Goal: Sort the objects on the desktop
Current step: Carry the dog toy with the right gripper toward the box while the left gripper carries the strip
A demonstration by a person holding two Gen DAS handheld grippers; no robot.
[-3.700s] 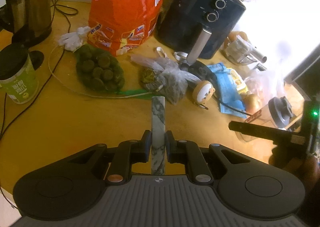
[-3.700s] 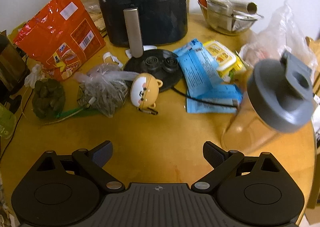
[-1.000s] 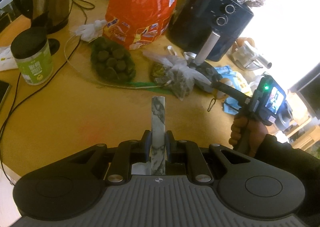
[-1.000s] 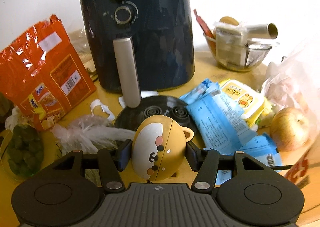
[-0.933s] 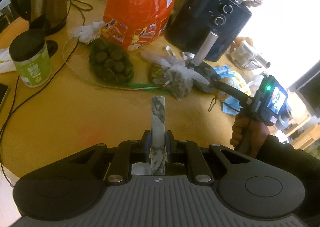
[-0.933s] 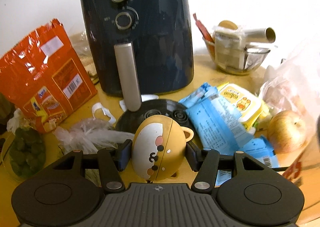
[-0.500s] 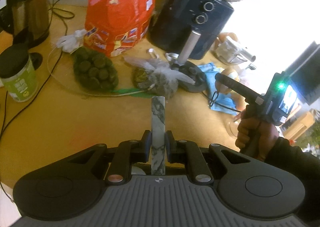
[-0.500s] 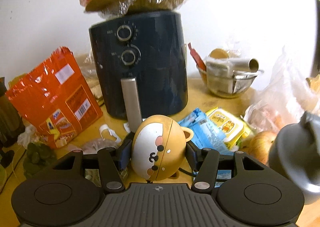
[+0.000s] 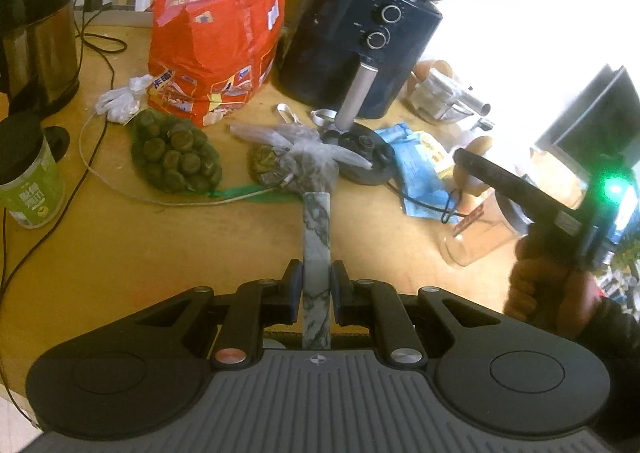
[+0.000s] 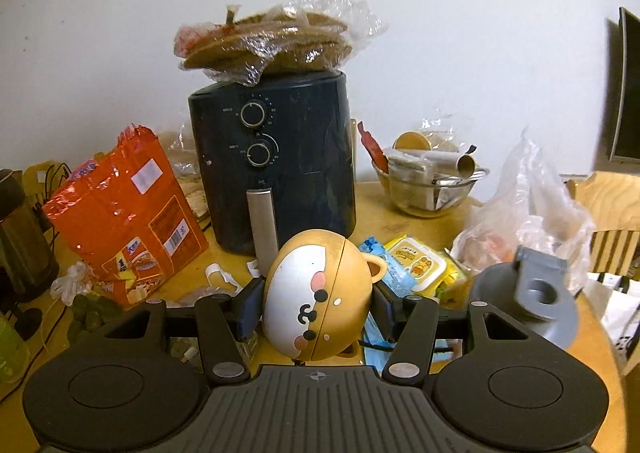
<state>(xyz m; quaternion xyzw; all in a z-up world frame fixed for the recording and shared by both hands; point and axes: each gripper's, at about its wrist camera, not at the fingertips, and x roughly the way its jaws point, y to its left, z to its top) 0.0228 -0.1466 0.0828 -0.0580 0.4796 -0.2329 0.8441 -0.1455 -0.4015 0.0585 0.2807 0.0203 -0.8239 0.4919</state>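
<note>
My left gripper (image 9: 316,285) is shut on a grey-white marbled bar (image 9: 317,237) that sticks out forward over the wooden table (image 9: 120,253). My right gripper (image 10: 316,307) is shut on a round tan-and-white dog-face toy (image 10: 316,293), lifted above the table in front of the dark air fryer (image 10: 280,157). In the left wrist view the right gripper (image 9: 464,169) shows from the side at the right, held by a hand (image 9: 548,289), with the toy (image 9: 476,149) only partly visible behind it.
An orange snack bag (image 9: 216,53), a net of green fruit (image 9: 176,157), a plastic bag of greens (image 9: 300,165), a green jar (image 9: 28,181), a kettle (image 9: 36,33) and cables crowd the back. Blue packets (image 10: 384,273), a glass bowl (image 10: 428,189) and a grey-lidded jar (image 10: 528,301) lie right.
The right gripper closed on the dog-face toy and has raised it off the table, tilting upward. The left gripper keeps hold of the marbled bar and has shifted only slightly.
</note>
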